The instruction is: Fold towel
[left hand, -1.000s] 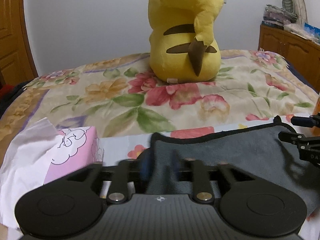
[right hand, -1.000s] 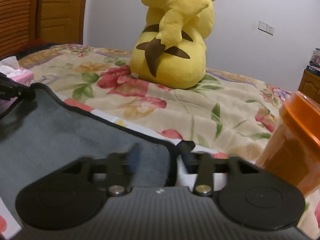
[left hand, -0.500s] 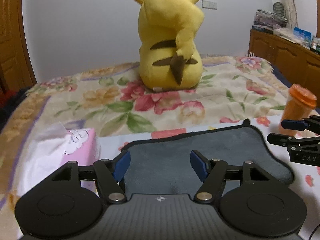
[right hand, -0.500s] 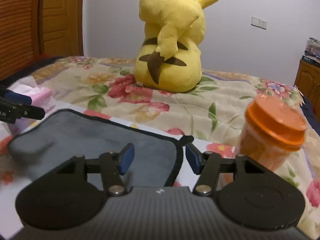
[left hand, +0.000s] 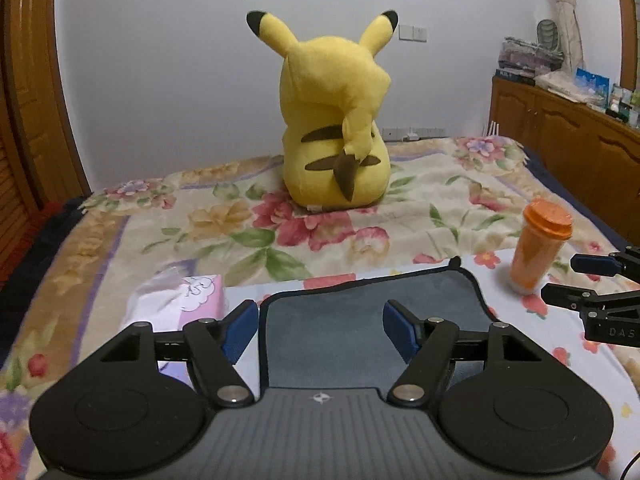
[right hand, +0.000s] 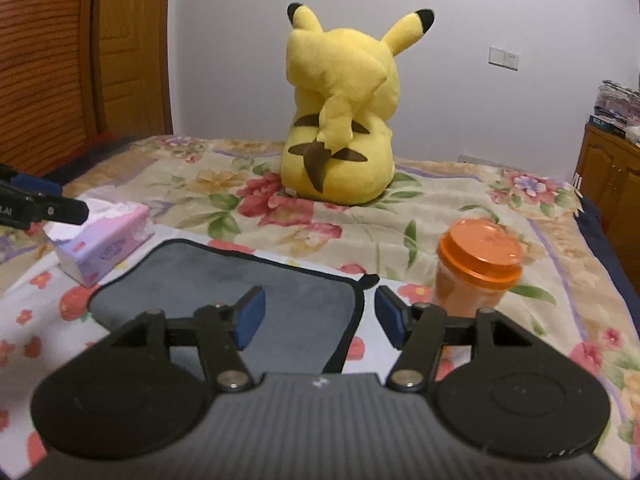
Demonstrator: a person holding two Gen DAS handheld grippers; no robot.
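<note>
A grey towel (left hand: 352, 312) with a dark trim lies folded flat on the floral bed; it also shows in the right wrist view (right hand: 256, 280). My left gripper (left hand: 320, 330) is open and empty, raised above the towel's near left part. My right gripper (right hand: 318, 316) is open and empty, raised above the towel's near right edge. The right gripper's fingers show at the right of the left wrist view (left hand: 592, 280). The left gripper's fingers show at the left of the right wrist view (right hand: 60, 208).
An orange lidded cup (left hand: 538, 248) stands right of the towel, also in the right wrist view (right hand: 476, 268). A pink tissue pack (right hand: 104, 236) lies left of it. A yellow plush toy (left hand: 340, 128) sits farther back. Wooden cabinets (left hand: 568, 140) stand at right.
Both grippers opened and let go of the towel's corners, then pulled back and up. The towel now lies flat on the bed.
</note>
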